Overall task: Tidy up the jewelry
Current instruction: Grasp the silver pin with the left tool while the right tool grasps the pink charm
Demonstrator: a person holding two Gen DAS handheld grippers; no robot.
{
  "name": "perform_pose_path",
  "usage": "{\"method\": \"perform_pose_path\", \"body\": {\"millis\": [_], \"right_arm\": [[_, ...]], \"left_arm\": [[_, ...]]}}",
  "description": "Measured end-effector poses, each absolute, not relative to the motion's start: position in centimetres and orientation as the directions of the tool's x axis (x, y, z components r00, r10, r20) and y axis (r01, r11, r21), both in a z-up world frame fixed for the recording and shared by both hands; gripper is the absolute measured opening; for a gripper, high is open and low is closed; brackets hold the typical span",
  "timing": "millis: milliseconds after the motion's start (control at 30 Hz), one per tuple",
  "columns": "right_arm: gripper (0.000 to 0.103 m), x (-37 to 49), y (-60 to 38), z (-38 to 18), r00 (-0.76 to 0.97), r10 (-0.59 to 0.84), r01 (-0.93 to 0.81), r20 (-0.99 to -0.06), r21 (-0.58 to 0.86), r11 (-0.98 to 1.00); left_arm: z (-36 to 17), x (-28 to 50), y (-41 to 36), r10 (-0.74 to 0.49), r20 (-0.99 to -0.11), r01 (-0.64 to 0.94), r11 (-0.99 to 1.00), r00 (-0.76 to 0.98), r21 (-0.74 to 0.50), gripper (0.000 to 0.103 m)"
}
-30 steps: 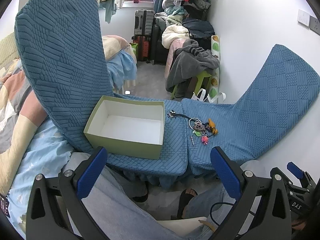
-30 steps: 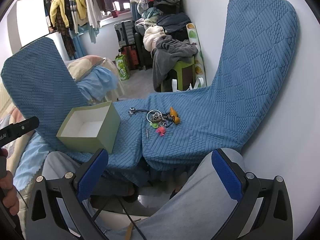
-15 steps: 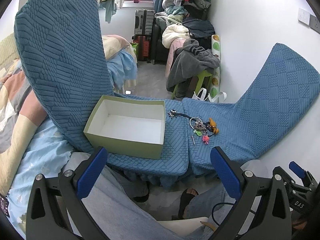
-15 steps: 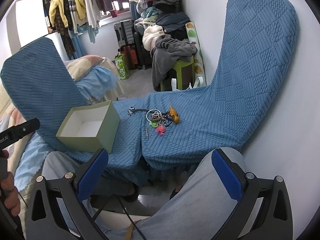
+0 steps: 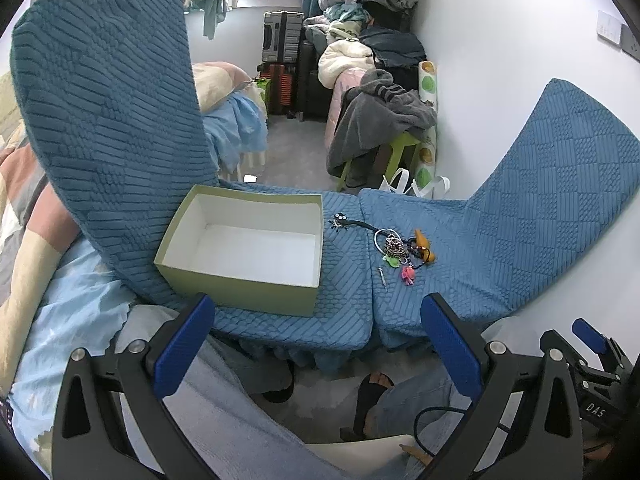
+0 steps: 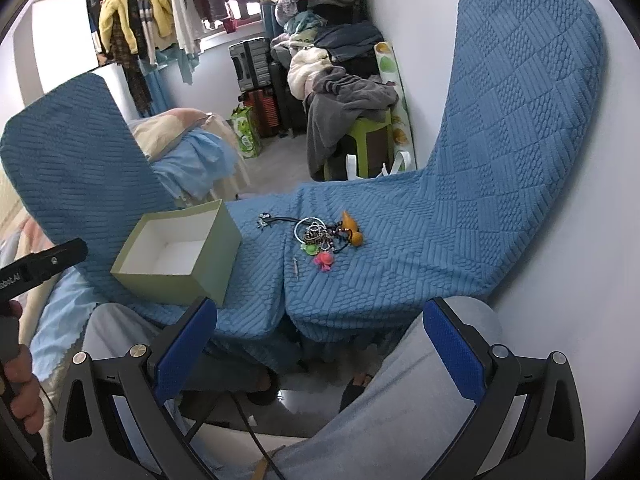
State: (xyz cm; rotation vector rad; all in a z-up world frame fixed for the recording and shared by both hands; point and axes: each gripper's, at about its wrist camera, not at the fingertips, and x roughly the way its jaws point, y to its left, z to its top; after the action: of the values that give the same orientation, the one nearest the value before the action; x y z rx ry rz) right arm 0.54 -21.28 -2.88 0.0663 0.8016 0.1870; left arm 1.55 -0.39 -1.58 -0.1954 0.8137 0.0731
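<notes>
A small pile of jewelry [image 5: 402, 251] lies on the blue-covered seat [image 5: 460, 248], with an orange piece, a pink piece, a silver ring and a black cord. It also shows in the right wrist view [image 6: 328, 236]. An open pale-green box [image 5: 248, 246] with a white empty inside stands to its left, also in the right wrist view [image 6: 180, 258]. My left gripper [image 5: 318, 338] is open and empty, held back above my lap. My right gripper [image 6: 320, 342] is open and empty, also well short of the seat.
Two blue chair backs rise at left [image 5: 108, 100] and right [image 5: 560, 184]. A bed with blankets [image 5: 40, 280] lies on the left. Piles of clothes, suitcases [image 5: 280, 40] and a green stool [image 5: 400, 148] fill the far room. My legs [image 6: 400, 400] are below the grippers.
Both views have shifted only slightly; the box and jewelry sit where they were. Both grippers stay open.
</notes>
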Motion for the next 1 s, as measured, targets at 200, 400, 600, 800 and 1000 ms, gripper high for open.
{"method": "perform_pose_path", "body": {"millis": [200, 400, 600, 800, 1000], "right_arm": [[0.103, 1.2, -21.5, -2.8, 0.688, 0.182, -0.145, -0.703, 0.112, 0.983], [0.103, 2.6, -22.1, -4.2, 0.698, 0.171, -0.13, -0.696, 0.112, 0.985], [0.103, 4.5, -22.6, -7.2, 0.697, 0.197, -0.137, -0.69, 0.142, 0.98], [0.093, 6.7, -22.7, -9.6, 0.706, 0.24, -0.173, -0.667, 0.167, 0.971], [0.059, 9.5, -22.6, -12.2, 0.695, 0.295, -0.22, -0.655, 0.197, 0.955]], "left_arm": [[-1.9, 2.4, -0.9, -0.021, -0.728, -0.132, 0.98, 0.685, -0.152, 0.102], [-3.6, 4.2, -1.8, -0.095, -0.753, -0.1, 0.973, 0.652, -0.209, 0.102], [-5.5, 6.6, -2.9, -0.163, -0.751, -0.055, 0.965, 0.64, -0.256, 0.102], [-7.9, 9.8, -3.9, -0.179, -0.753, -0.036, 0.965, 0.633, -0.26, 0.098], [-10.7, 13.0, -5.2, -0.246, -0.763, 0.001, 0.952, 0.598, -0.306, 0.084]]}}
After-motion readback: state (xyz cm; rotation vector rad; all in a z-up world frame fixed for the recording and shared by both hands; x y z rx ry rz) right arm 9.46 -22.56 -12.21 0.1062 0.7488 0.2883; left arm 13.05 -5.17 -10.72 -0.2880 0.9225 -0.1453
